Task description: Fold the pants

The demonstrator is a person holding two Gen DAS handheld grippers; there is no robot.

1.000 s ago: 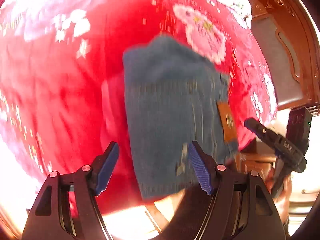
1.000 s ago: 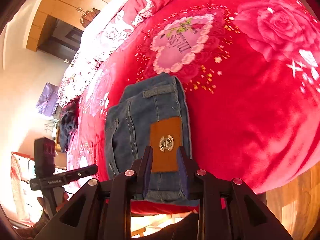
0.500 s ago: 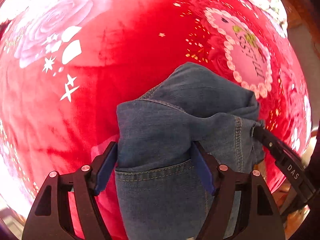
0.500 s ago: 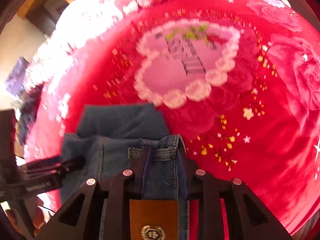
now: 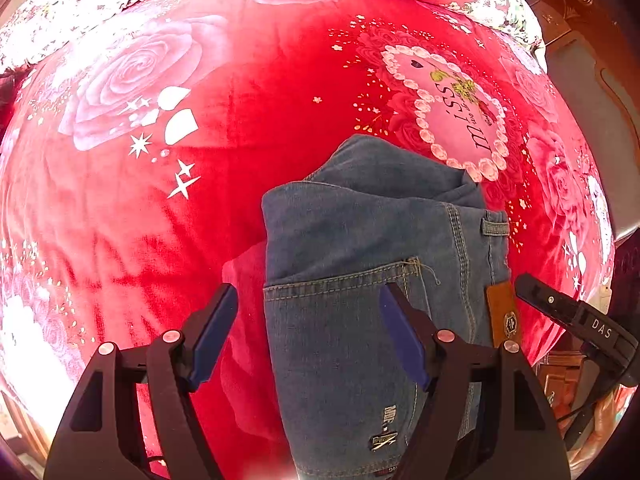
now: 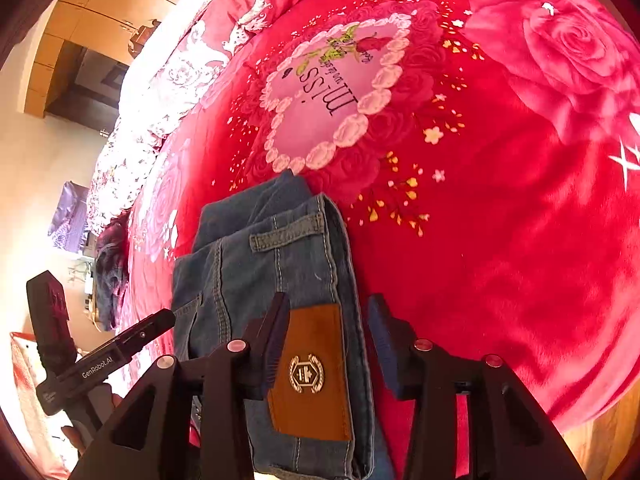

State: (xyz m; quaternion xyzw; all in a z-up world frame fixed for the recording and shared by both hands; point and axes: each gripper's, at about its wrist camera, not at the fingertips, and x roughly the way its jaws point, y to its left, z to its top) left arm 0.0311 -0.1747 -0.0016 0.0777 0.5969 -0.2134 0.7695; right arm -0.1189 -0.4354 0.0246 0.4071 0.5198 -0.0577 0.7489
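The blue denim pants (image 5: 360,264) lie folded in a thick stack on the red floral bedspread (image 5: 240,100), near its front edge. A brown leather waist patch (image 6: 312,368) shows on top. My left gripper (image 5: 308,336) is open, its right finger over the denim and its left finger over the blanket. My right gripper (image 6: 328,340) is open, jaws parted either side of the waistband edge and patch. The pants also show in the right wrist view (image 6: 272,272). The right gripper's tip appears in the left wrist view (image 5: 560,308).
A pink heart print (image 6: 332,96) lies just beyond the pants. A wooden headboard and wardrobe (image 6: 80,40) stand far left. Dark clothes (image 6: 110,276) lie at the bed's left edge. The wooden floor (image 6: 612,432) shows below the bed's front edge.
Both grippers have opened and drawn back from the pants, which now rest folded over on the bed. The right gripper was shut on the waistband before.
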